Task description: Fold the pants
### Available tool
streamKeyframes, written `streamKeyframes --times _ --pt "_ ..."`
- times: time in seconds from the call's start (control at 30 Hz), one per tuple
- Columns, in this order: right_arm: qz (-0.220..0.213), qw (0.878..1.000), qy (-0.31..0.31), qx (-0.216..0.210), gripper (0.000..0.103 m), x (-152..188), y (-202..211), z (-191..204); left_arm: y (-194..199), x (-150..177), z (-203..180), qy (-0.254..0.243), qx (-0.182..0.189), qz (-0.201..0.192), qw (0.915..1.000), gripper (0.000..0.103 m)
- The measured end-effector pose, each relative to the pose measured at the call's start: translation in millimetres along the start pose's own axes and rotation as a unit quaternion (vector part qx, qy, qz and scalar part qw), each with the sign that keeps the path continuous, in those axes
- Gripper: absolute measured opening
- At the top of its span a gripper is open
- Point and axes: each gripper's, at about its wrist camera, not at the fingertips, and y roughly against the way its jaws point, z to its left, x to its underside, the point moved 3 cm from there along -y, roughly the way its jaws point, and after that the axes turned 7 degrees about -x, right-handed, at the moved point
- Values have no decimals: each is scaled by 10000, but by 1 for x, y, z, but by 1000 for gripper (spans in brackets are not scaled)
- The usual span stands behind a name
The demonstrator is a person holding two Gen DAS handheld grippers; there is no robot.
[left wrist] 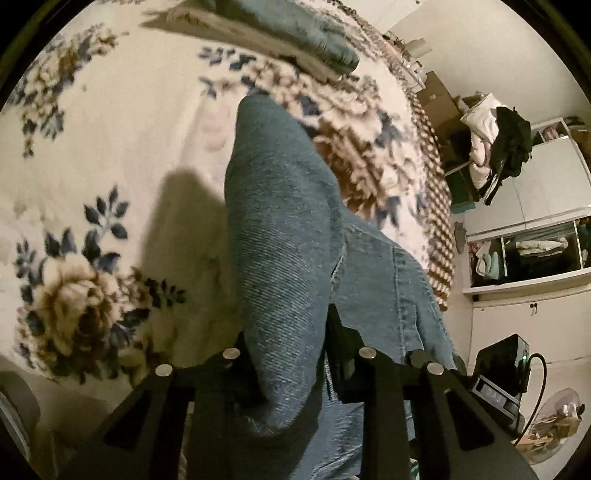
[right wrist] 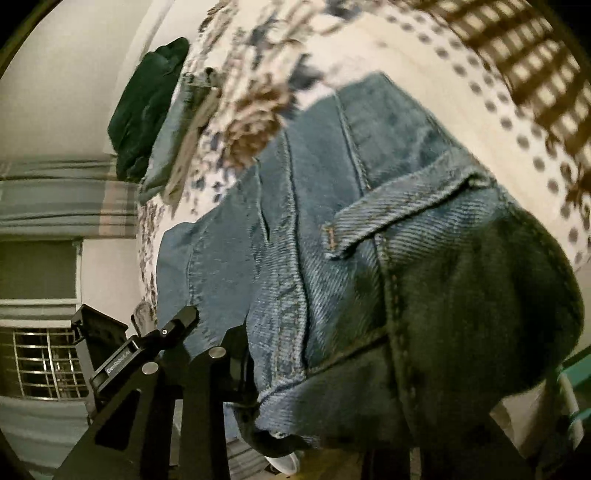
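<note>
Blue denim pants (left wrist: 280, 229) hang from my left gripper (left wrist: 291, 354), which is shut on a fold of the denim and holds it above the floral bedspread (left wrist: 110, 147). In the right wrist view the waist end of the pants (right wrist: 388, 229), with a belt loop and seams, fills the middle. My right gripper (right wrist: 303, 373) is shut on the denim; its left finger (right wrist: 229, 369) shows, the right one is hidden under cloth. The other gripper (right wrist: 110, 354) shows at lower left of that view.
Folded blue and grey clothes (left wrist: 295, 33) lie at the far end of the bed. A dark green garment (right wrist: 147, 107) lies beside folded jeans (right wrist: 181, 140). Shelves and a cabinet (left wrist: 535, 206) with piled clothes stand to the right. A barred window (right wrist: 44, 365) is at the left.
</note>
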Motion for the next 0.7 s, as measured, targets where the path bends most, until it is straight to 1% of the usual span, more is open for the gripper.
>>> streamKeyframes --times 0.03,0.17,0.33,0.43,0.47,0.53,0.7 --pt "16 10000 55 -2 36 0 3 3 6 -3 -2 3 -1 -18 10000 23" --pt "12 9996 282 -61 36 -7 15 36 30 -19 -13 -11 -19 -137 9999 23" --pt "-79 9984 500 -251 35 -25 25 87 65 -56 -31 -107 8 -430 9990 23" --pt "-161 9973 632 -334 35 -42 24 118 82 -88 -41 -125 78 -601 9981 23" --pt "-205 9968 685 -361 35 -52 23 133 89 -105 -44 -119 135 -675 9976 23" --pt "-311 9956 798 -383 35 -70 19 160 96 -130 -45 -154 209 -768 9967 23" --pt "-658 9911 1073 -440 35 -128 -4 227 103 -226 -43 -208 480 -982 9938 23"
